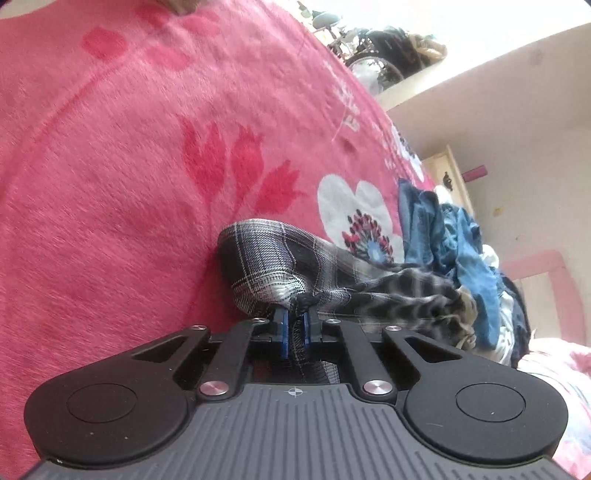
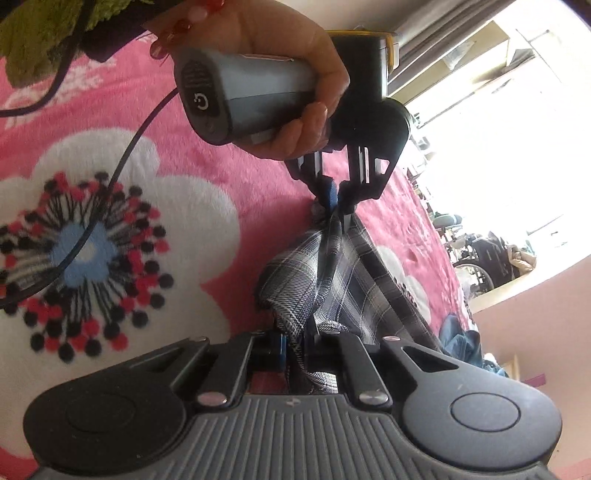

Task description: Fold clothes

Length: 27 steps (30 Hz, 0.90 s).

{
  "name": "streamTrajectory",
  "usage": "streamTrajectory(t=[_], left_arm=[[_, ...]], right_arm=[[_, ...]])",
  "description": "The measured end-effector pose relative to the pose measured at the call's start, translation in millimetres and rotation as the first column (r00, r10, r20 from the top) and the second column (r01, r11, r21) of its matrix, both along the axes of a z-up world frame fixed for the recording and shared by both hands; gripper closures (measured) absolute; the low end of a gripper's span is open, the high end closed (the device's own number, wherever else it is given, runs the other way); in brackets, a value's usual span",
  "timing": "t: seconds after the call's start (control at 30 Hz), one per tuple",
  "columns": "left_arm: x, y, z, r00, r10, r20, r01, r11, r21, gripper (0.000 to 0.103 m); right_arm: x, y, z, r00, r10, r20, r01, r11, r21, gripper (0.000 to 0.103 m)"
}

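A grey and white plaid garment [image 1: 273,254] lies bunched on a pink floral blanket [image 1: 110,184]. My left gripper [image 1: 295,317] is shut on one edge of it, with cloth pinched between the blue pads. In the right wrist view the same plaid garment [image 2: 332,273] stretches between both grippers. My right gripper [image 2: 295,339] is shut on its near edge. The left gripper [image 2: 334,199], held by a person's hand [image 2: 295,55], pinches the far edge.
A heap of blue denim and other clothes [image 1: 443,236] lies on the blanket beyond the plaid garment. A black cable [image 2: 122,162] runs across the blanket [image 2: 221,184]. A green knit sleeve [image 2: 44,33] shows at top left. A bicycle and clutter [image 1: 376,55] stand past the bed.
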State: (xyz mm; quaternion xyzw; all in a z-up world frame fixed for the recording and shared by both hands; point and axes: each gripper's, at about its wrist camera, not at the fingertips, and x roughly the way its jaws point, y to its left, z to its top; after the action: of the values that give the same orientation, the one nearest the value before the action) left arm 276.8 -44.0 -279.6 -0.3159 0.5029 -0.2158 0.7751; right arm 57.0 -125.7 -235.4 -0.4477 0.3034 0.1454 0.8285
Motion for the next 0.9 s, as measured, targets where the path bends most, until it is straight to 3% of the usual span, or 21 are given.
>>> streamTrajectory(t=[0.3,0.47,0.7,0.83,0.9], left_arm=[[-3.6,65.5,18.2,1.0,0.016,0.002,-0.016,0.999,0.035,0.098],[-16.5,125.1,31.2,0.999,0.039,-0.003,-0.039,0.992,0.117,0.098],[-33.2,186.9,31.6,0.997,0.079,0.002,-0.078,0.97,0.232,0.098],[-31.7,189.5,15.1,0.997,0.079,0.007,-0.078,0.969,0.236,0.091],[-33.0,184.7,16.5,0.998,0.062,0.026,-0.067,0.961,0.267,0.078]], right_arm=[[-10.1,58.4,26.4,0.996,0.085,-0.028,-0.082,0.991,0.108,0.095],[-15.6,91.6,41.0,0.99,0.135,-0.04,-0.126,0.977,0.17,0.095],[-5.7,124.8,33.7,0.977,0.144,-0.155,-0.096,0.955,0.28,0.095],[0.5,143.4,28.7,0.963,0.152,-0.222,-0.07,0.938,0.34,0.093],[3.8,145.0,30.1,0.955,0.149,-0.255,-0.044,0.926,0.375,0.084]])
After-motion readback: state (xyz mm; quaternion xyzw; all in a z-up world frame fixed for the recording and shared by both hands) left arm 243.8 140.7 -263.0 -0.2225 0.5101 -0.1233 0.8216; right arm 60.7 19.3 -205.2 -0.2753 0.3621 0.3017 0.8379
